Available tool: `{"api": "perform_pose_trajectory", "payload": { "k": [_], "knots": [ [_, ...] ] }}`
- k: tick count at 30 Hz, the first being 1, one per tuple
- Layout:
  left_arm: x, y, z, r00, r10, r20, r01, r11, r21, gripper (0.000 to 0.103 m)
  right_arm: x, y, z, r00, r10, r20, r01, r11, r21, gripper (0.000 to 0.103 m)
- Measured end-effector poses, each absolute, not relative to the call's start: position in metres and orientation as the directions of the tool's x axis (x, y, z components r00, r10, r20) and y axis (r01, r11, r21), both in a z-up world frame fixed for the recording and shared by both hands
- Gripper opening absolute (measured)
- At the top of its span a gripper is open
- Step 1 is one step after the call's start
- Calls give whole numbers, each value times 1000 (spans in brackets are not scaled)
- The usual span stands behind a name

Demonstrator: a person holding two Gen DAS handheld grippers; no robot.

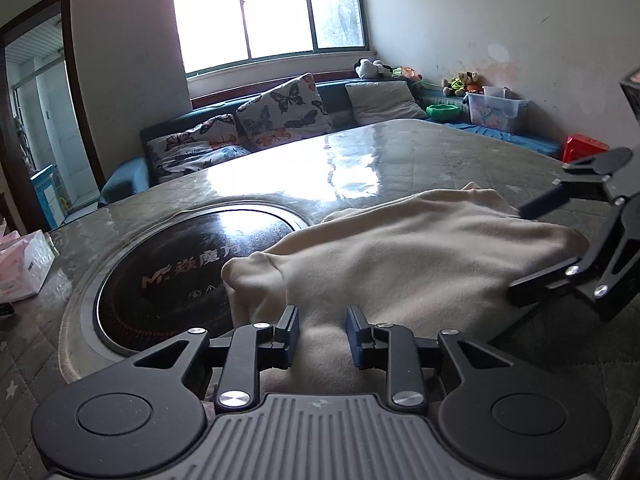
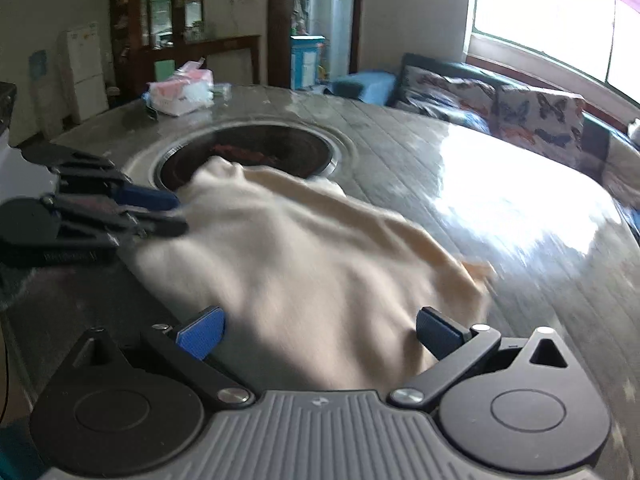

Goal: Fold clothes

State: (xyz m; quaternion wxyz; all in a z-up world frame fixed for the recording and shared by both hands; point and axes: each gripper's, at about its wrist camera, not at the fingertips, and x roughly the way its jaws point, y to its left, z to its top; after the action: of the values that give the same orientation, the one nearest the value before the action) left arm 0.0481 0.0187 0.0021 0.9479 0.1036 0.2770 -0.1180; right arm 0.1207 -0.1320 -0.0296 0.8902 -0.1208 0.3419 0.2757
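The cream cloth [image 1: 400, 252] lies in a soft heap on the big table [image 1: 400, 148]. Its far end hangs a little over the round black cooker [image 1: 176, 264] set into the table top. In the left wrist view the cloth's long side runs from left to right.

The left gripper [image 1: 322, 332] is at the near edge of the cloth. Its two fingers are a little apart, with a ridge of cloth in the gap between them. They do not squeeze it yet, I think.

The right gripper [image 2: 320, 332] is at another edge of the same cloth. Its fingers are wide apart, and the cloth lies between them and straight ahead.

Both grippers are about as near to the cloth. I think the next move is to pinch the edge and lift it over.

A clear box [image 1: 498, 112] with something colourful inside sits far off by the wall. A green bowl [image 1: 442, 111] is beside it; I cannot tell what is in it. A pack of tissues [image 2: 180, 94] sits on the table.
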Motion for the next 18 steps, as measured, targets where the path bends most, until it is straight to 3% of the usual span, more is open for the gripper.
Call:
{"api": "perform_pose_trajectory", "payload": {
  "k": [5, 13, 18],
  "knots": [
    [47, 20, 3, 820, -166, -547, 274, 954, 122, 30, 110, -159, -35, 635, 368, -680, -506, 863, -5, 103],
    [47, 18, 11, 827, -161, -539, 260, 959, 113, 30, 119, -166, -16, 737, 318, -596, -411, 912, -21, 103],
    [50, 19, 7, 821, -153, -550, 257, 959, 116, 31, 130, -173, -25, 757, 223, -614, -334, 940, -70, 103]
  ]
}}
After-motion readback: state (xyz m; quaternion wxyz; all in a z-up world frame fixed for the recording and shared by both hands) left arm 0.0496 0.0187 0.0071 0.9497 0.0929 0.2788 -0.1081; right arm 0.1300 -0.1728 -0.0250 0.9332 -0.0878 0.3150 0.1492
